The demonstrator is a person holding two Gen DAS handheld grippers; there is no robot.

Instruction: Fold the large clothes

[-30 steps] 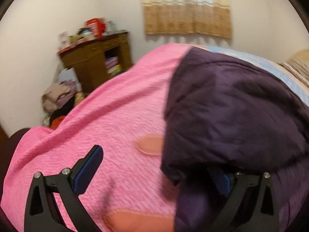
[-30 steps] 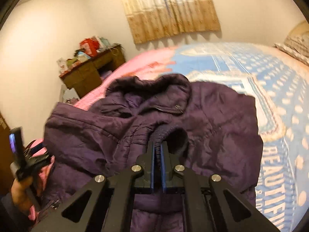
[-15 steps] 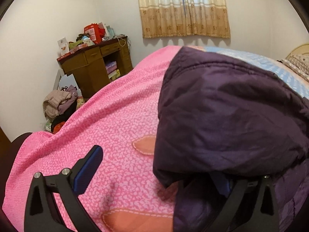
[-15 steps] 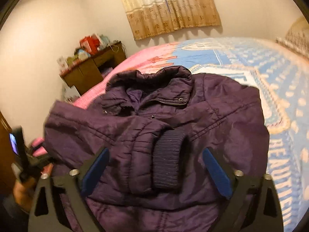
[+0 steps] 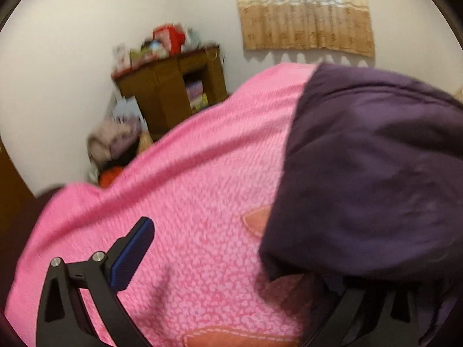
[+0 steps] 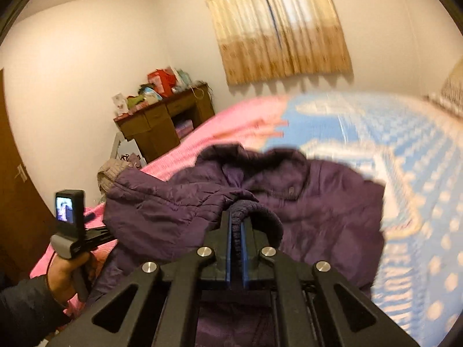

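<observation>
A dark purple padded jacket [image 6: 303,211] is spread on the bed, lying across the seam where the pink bedspread [image 5: 185,202] meets the blue patterned bedspread [image 6: 405,150], with its collar turned toward the far edge of the bed and the curtained wall. The ribbed knit cuff [image 6: 260,217] of one sleeve is pinched between the blue pads of the right gripper [image 6: 237,231], whose jaws have just been closing and now stand almost together with the cuff fabric caught between them; the cuff arches up over the fingertips, and the sleeve is seen folded over the jacket's front. The jacket's body is seen beyond and to both sides of this claw. In the left wrist view the left gripper [image 5: 237,263] is held low over the pink bedspread near the bed's near edge, its jaws standing wide apart: one blue-padded finger [image 5: 133,251] is in the clear above the pink cloth, while the other finger is hidden under a purple fold of the jacket [image 5: 370,179], so it cannot be told whether that pad touches the cloth. That fold fills the right side of the view and reaches to the claw's right half. In the right wrist view the person's left hand [image 6: 65,274] is seen gripping the handle of the left gripper at the jacket's left edge. A wooden desk [image 6: 162,121] piled with items stands against the far wall past the bed's corner, with a curtain [image 6: 277,26] above the bed's far edge.
</observation>
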